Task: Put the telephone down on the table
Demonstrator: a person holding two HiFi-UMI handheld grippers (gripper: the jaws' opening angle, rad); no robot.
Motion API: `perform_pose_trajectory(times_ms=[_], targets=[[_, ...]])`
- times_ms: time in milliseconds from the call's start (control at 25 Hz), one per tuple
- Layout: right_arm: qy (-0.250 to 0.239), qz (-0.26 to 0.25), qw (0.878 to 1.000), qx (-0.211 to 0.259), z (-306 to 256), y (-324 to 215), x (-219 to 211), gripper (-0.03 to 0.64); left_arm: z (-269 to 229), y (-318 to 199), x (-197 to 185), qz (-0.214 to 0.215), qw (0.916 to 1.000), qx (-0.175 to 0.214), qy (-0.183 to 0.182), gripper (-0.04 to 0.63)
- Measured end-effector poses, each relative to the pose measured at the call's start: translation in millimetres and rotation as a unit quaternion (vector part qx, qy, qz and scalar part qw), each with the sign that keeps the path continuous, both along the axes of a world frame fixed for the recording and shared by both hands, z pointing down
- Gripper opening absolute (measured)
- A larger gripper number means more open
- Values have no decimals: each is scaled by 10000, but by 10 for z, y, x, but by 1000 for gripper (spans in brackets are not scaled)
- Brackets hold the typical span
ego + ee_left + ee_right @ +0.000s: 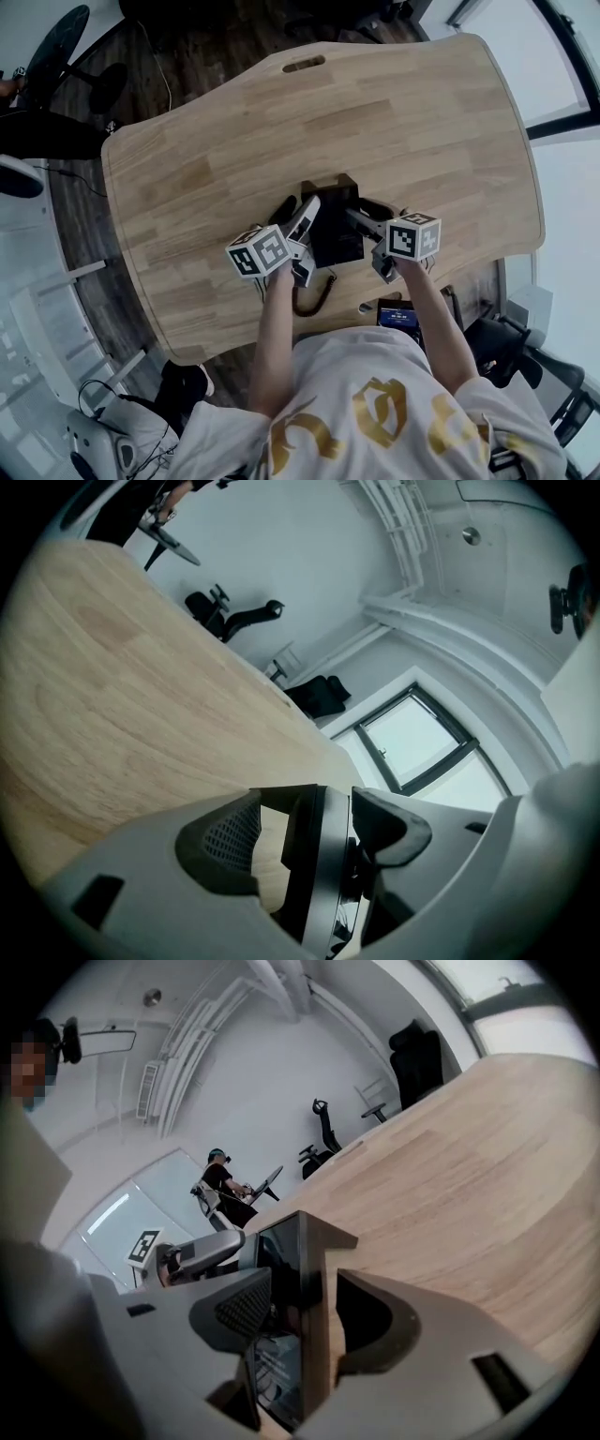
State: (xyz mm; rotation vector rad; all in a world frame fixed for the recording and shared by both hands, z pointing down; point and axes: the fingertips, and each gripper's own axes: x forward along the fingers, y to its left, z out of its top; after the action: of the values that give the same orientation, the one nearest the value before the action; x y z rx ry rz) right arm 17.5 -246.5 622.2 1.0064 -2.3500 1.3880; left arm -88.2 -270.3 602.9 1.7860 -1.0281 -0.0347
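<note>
Telephone work looks close to its end but not finished: the black set sits low over the near middle of the wooden table, and both grippers have it between them. From the head view I cannot tell whether its underside already rests on the wood or hangs just above it.

The left gripper has its jaws closed in on a thin black and silver edge of the set. The right-hand pad is against it, and on the other side a sliver of table shows higher up while the finger seems to meet the edge lower down. The right gripper pinches a dark glossy panel of the telephone from the opposite side, with a pad close on either face.

A coiled cord hangs from the set toward the person, over the table's near edge. The rest of the tabletop around the telephone is bare wood.

What seems left, as a judgement: settle the set flat, part both pairs of jaws, and draw them clear without dragging the cord or tipping the telephone.
</note>
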Motion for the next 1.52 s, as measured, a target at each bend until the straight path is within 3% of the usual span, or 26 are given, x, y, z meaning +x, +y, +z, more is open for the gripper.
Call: perform_pose_trajectory(times_ms=[200,240,320,480,800,1200,1520], targets=[[307,184,9989,307,-94,-4,95,180,-112,84,-129,-21,9975,289,-642,278],[367,198,9984,385,-120,2,116,158,-150,98,-147,-34,9962,399,-776,252],[536,179,9966,596,-176,13,148,99,-229,111,-185,-72,9926,622,-1044,116],[805,284,9931,807,-272,62,223,25,-347,166,-198,-63,9892,802,-1226,17],[1045,249,9871,1191,-508,157,169,15,-524,364,-155,208,9846,965,-1441,9],[682,614,9826,1616,-931,426,99,14,-929,682,-79,326,9776,1475,-1469,9],[728,671,9747,2005,-1313,697,31,14,-1326,939,-58,212,9729,1998,-1147,9]])
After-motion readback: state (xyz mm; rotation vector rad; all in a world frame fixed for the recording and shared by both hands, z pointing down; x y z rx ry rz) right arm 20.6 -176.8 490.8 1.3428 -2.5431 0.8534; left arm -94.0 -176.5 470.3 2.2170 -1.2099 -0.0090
